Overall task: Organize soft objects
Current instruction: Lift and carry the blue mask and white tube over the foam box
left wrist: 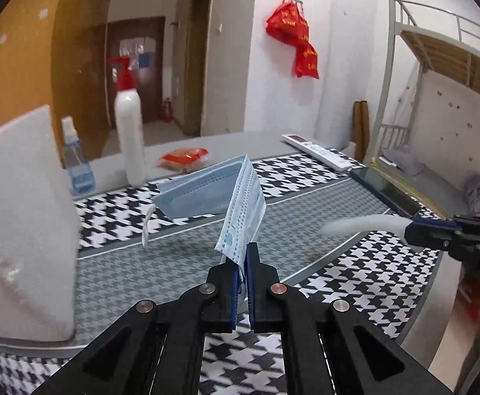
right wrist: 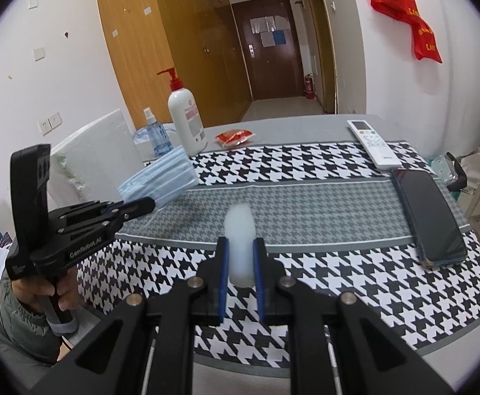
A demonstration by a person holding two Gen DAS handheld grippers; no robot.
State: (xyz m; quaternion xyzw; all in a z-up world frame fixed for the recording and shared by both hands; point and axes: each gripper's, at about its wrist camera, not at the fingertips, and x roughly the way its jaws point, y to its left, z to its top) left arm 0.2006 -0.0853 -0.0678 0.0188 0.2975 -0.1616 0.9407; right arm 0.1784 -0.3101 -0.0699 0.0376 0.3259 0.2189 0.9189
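Mask, pale blue, pleated, disposable [left wrist: 226,194]: pinched at one short end between the closed jaws of the left gripper [left wrist: 242,263] and held clear above the houndstooth black-and-white table mat [left wrist: 355,283]. Its long axis runs up and away from the fingertips, then folds over to the left, so that the far half hangs with a white ear loop dangling toward the mat. Soft white translucent strip [right wrist: 240,243]: clamped between the blue-padded jaws of the right gripper [right wrist: 240,263], which stand narrow with the strip filling the gap; the strip projects straight ahead along the fingers, also off the mat.

Spatial relation: the two held items lie well apart, the mask on the left side of the table near the white foam block [left wrist: 26,214], the strip nearer the centre. The left hand is judged the closer one to that block.

View differences: the left wrist view shows the fold in the mask and the strip seen side-on, curving. The right wrist view shows the mask as one flat pleated sheet, the person's hand [right wrist: 47,296] on the left handle, and a dark phone [right wrist: 427,214] beside a white remote control [right wrist: 373,143], with a white pump bottle [right wrist: 185,118] behind.
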